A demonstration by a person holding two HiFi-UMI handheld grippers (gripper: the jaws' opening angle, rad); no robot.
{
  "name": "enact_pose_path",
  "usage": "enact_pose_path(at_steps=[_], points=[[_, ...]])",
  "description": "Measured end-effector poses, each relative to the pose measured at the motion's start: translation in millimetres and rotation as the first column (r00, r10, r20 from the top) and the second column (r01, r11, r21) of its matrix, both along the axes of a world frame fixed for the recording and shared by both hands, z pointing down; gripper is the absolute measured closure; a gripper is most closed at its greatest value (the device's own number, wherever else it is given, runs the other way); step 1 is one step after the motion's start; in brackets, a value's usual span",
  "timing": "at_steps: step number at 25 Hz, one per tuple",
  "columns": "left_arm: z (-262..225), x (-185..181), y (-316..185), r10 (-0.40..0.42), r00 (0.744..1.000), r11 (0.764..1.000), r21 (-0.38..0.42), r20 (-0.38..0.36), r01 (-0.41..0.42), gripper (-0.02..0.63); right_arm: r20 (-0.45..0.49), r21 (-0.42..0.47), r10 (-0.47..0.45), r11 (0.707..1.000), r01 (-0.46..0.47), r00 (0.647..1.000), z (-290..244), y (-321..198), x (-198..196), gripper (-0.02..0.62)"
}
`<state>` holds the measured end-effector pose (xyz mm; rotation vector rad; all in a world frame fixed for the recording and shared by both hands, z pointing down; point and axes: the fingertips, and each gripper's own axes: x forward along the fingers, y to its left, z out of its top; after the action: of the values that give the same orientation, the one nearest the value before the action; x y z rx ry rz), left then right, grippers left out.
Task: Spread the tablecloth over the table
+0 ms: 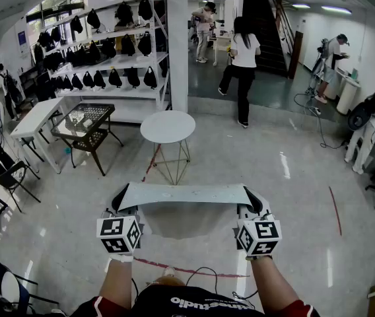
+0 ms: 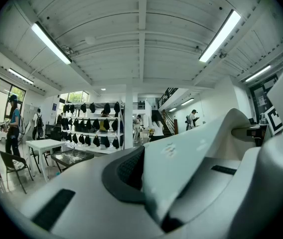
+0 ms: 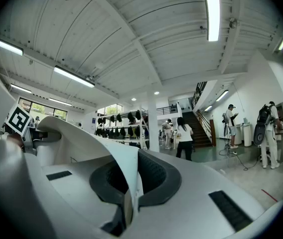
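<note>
Bare floor lies open beyond the stretched tablecloth, with only the round table standing ahead.

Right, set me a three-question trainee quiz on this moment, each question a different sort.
1. True or false: the pale grey fabric tablecloth already lies on the round white table.
2. What is the left gripper shut on? A: nothing. B: the tablecloth's edge. C: a chair.
3. Fill the gap: the tablecloth is stretched ____ the left gripper and the right gripper.

Key: 1 false, it is held in the air short of the table; 2 B; 3 between.
</note>
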<state>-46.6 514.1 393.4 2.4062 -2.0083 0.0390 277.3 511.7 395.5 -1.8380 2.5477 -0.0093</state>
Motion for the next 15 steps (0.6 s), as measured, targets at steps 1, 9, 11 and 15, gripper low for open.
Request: enact_pose_path(at_steps=[1, 9, 11, 15], points=[[0, 1, 2, 0.001, 1.0, 1.0, -0.001, 0.001, -0.001, 0.589, 0.0, 0.0, 0.0, 1.0, 0.0, 1.0, 0, 2, 1, 0.571], [-3, 3, 12, 0.008, 1.0, 1.0, 0.002, -0.006, -0.008, 0.589, 0.013, 0.002, -0.005, 1.0, 0.005, 1.0, -1, 13, 4, 0.571], [-3, 5, 15, 0.01, 1.0, 1.0, 0.0, -0.009, -0.01, 0.589, 0.012, 0.004, -0.005, 1.0, 0.005, 1.0, -1, 16, 5, 0.571], [-4, 7, 20, 0.017, 1.0, 1.0, 0.004, -0.015, -0.017, 0.589, 0.023, 0.01, -0.007, 1.0, 0.007, 1.0, 1, 22, 7, 0.571]])
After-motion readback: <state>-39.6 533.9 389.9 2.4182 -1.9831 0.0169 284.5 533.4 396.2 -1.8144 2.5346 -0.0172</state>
